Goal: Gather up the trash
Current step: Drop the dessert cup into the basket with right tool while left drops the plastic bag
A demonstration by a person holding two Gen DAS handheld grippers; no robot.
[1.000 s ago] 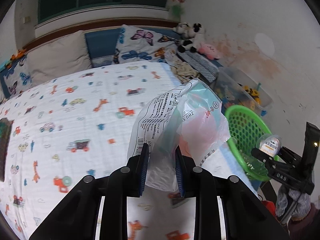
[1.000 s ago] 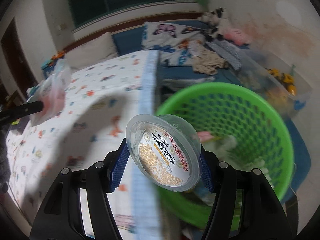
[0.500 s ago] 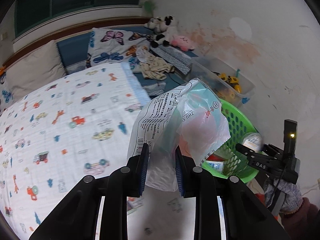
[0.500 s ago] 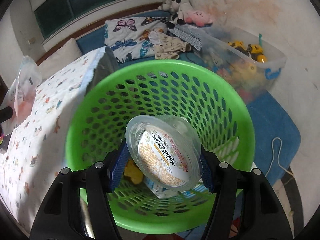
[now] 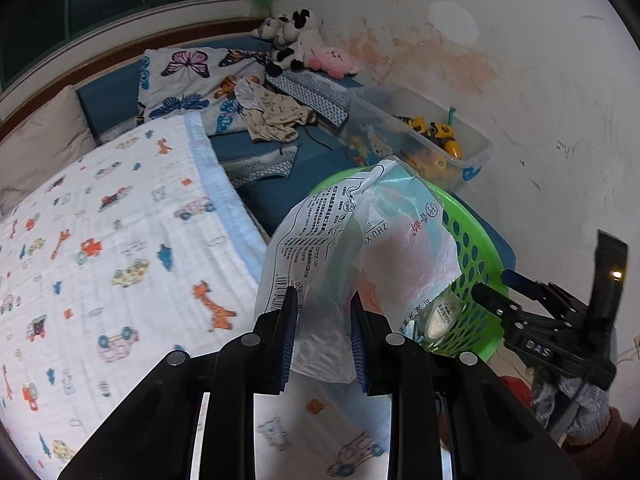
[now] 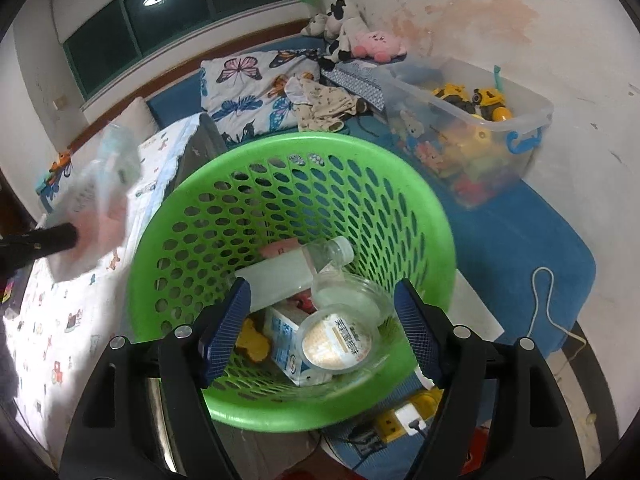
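Jaws pinching crinkled plastic bag (image 5: 360, 248), perforated basket (image 6: 296, 168)

The basket (image 6: 296, 196) stands on the floor beside the bed (image 5: 100, 240), at the bed's right edge. Inside the basket lie a cup (image 6: 340, 336), a bottle (image 6: 296, 268) behind it and a carton (image 6: 286, 344) to its left (the cup rests partly on the carton). The toy bin (image 6: 476, 128) sits behind and to the right of the basket, on the mat (image 6: 516, 248). The bag (image 5: 360, 256) hangs above the bed's edge, left of the basket. Plush toys (image 6: 352, 40) lie behind the bin, by the wall.
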